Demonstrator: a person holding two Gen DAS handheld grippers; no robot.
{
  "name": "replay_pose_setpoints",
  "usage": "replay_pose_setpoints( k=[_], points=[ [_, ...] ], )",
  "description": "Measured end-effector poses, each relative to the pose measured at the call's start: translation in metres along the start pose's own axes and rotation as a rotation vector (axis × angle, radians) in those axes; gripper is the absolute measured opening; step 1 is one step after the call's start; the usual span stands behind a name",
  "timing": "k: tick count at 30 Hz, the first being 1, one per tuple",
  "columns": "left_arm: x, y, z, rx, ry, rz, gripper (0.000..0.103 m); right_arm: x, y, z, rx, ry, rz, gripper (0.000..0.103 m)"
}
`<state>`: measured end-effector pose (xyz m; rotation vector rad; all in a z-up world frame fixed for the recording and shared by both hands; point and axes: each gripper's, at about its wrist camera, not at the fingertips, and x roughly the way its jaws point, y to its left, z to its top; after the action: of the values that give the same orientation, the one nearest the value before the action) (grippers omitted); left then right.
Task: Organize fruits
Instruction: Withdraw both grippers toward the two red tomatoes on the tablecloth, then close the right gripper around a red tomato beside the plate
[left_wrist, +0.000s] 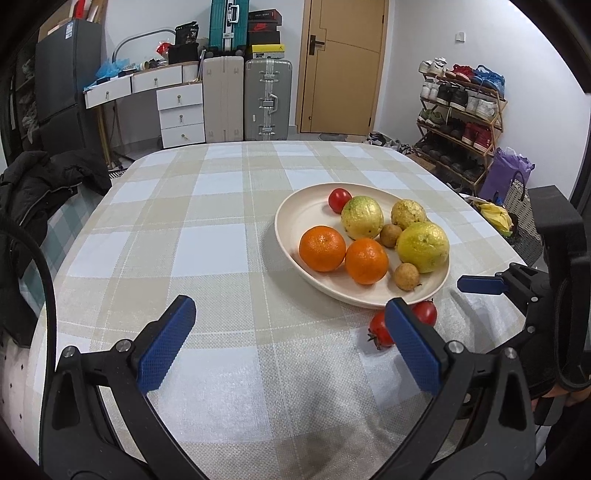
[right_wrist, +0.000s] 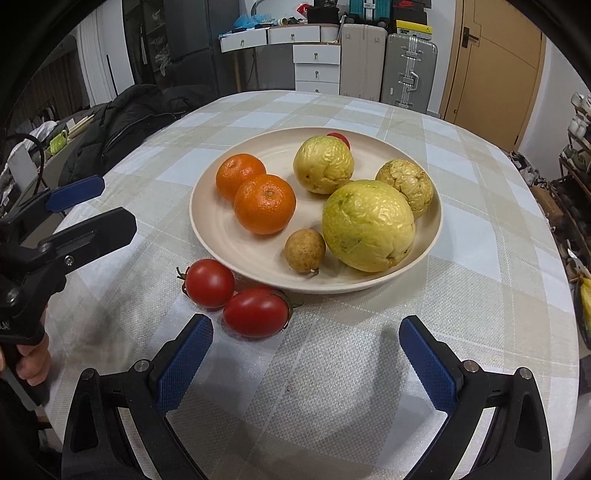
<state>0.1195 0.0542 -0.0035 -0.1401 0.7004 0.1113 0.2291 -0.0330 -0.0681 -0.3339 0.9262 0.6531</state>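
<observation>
A cream plate (right_wrist: 221, 236) (left_wrist: 295, 218) on the checked tablecloth holds two oranges (right_wrist: 265, 204) (left_wrist: 322, 248), three yellow-green guavas (right_wrist: 367, 225) (left_wrist: 423, 246), small brown fruits (right_wrist: 304, 250) (left_wrist: 406, 276) and one red tomato (right_wrist: 340, 138) (left_wrist: 339, 200). Two red tomatoes (right_wrist: 255, 312) (right_wrist: 209, 282) lie on the cloth beside the plate's near rim; in the left wrist view (left_wrist: 380, 328) my finger partly hides them. My right gripper (right_wrist: 306, 341) is open and empty, just behind the tomatoes. My left gripper (left_wrist: 290, 317) is open and empty, left of the plate.
A black jacket (right_wrist: 122, 122) lies over a chair at the table's left edge. Suitcases (left_wrist: 267, 99), white drawers and a door stand beyond the table. A shoe rack (left_wrist: 461, 118) is at the right.
</observation>
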Motion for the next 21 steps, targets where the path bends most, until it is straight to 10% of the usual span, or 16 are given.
replay_pose_setpoints(
  k=[10, 21],
  points=[
    [0.0033, 0.0012, -0.0003, -0.003, 0.012, -0.002, 0.102, -0.0004, 0.0040, -0.0006, -0.016, -0.001, 0.001, 0.099],
    [0.0082, 0.0017, -0.0030, -0.005, 0.023, 0.000, 0.102, -0.0020, 0.0095, -0.0001, -0.046, -0.017, 0.045, 0.073]
  ],
)
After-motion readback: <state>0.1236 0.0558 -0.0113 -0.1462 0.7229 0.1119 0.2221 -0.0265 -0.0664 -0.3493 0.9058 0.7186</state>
